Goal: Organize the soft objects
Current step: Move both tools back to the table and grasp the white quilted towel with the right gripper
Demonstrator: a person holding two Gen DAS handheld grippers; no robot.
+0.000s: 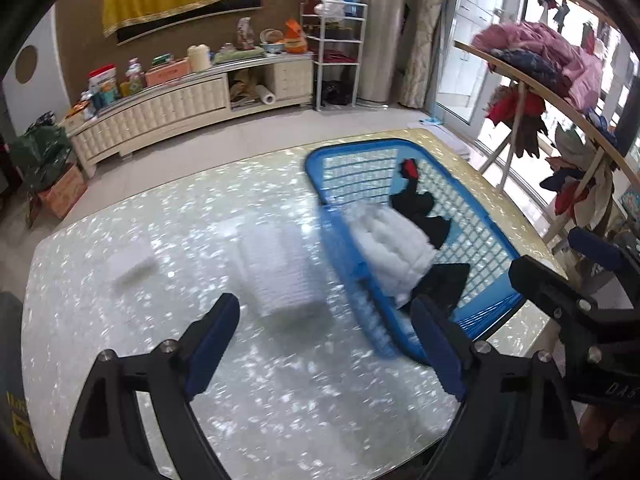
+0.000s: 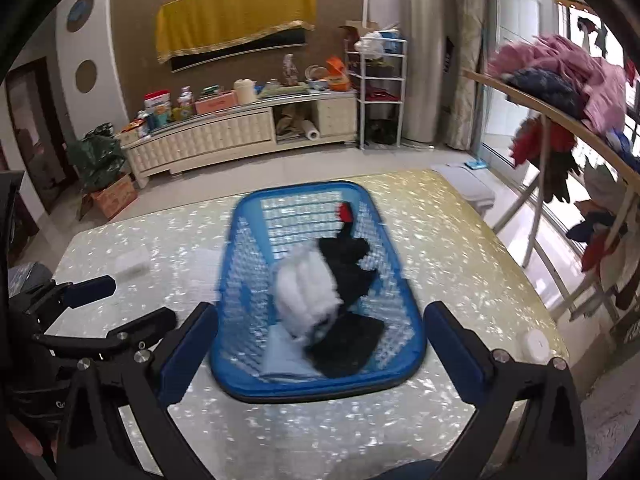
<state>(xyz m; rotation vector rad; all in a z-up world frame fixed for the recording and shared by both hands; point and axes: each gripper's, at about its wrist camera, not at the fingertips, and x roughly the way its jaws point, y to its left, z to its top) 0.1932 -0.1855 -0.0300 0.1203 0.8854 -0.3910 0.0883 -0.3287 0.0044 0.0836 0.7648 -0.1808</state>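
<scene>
Both the left gripper (image 1: 324, 344) and right gripper (image 2: 318, 346) hang spread and empty — the white-and-black soft toy (image 2: 320, 292) already lies in the blue basket (image 2: 240, 384) at frame centre, so next comes the folded white cloth (image 1: 280, 268) left of it.

One blue basket (image 2: 320, 384) on the counter (image 1: 240, 400). Inside it: one white fluffy piece (image 2: 306, 296), and black cloth pieces (image 2: 344, 258), probably two, blur makes the count unsure. On the counter at 9 o'clock of the basket: two white foam blocks, a large one (image 1: 280, 268) and a small one (image 1: 132, 266). Two grippers: left gripper (image 1: 326, 344), right gripper (image 2: 320, 340).
</scene>
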